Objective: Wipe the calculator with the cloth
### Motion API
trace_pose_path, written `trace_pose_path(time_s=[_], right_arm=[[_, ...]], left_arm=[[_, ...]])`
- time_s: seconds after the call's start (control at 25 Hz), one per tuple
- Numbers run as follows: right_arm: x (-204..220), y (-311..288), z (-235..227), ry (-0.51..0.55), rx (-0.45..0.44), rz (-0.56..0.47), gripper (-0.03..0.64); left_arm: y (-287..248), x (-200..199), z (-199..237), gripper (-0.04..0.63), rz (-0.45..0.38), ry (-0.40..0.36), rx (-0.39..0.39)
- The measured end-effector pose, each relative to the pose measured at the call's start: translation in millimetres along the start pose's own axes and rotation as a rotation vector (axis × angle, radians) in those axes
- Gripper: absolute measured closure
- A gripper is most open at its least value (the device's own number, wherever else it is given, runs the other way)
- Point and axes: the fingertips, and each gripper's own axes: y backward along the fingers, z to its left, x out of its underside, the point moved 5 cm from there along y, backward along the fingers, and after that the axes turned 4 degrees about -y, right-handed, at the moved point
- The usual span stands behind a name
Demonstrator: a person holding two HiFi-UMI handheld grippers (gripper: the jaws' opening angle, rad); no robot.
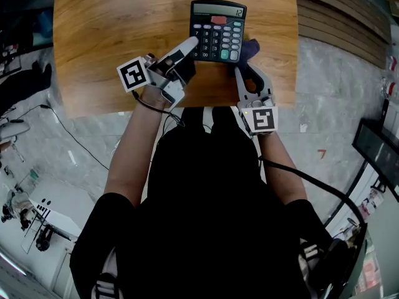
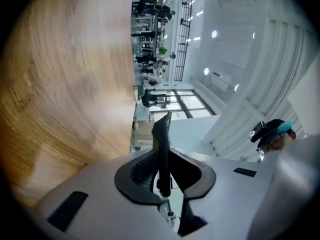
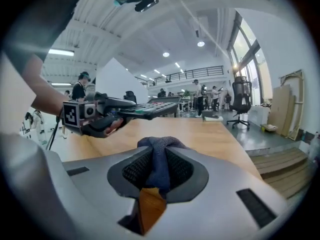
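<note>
With the jaws of the left gripper [image 1: 189, 44] clamped on the near left edge of the calculator [image 1: 217, 30], holds it keys up, raised a little above the near middle of the wooden table [image 1: 112, 30]. With the jaws of the right gripper [image 1: 244, 73] closed tight on a bunched dark blue cloth [image 1: 251, 48], holds that cloth just beside the calculator's near right corner; cannot tell whether the two touch.

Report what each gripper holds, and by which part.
Left gripper: shut on the calculator, at its left edge. Right gripper: shut on the cloth, pinching a bunched fold.
</note>
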Motion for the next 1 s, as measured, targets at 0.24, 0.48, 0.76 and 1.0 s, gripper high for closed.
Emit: trace_pose_path(time_s=[0.24, 0.48, 0.76, 1.0], right_arm=[[12, 1, -46, -0.004, 0.17, 0.112, 0.546], [36, -3, -71, 0.043, 0.242, 0.28, 0.546], [60, -12, -67, -0.008, 0.226, 0.38, 0.545], [58, -14, -64, -0.046, 0.188, 0.383, 0.53]], left_arm=[[13, 18, 16, 0.526, 0.018, 0.025, -0.035], [26, 32, 37, 0.526, 0.03, 0.041, -0.073], [28, 32, 43, 0.526, 0.038, 0.022, -0.088], [34, 41, 68, 0.526, 0.069, 0.007, -0.166]])
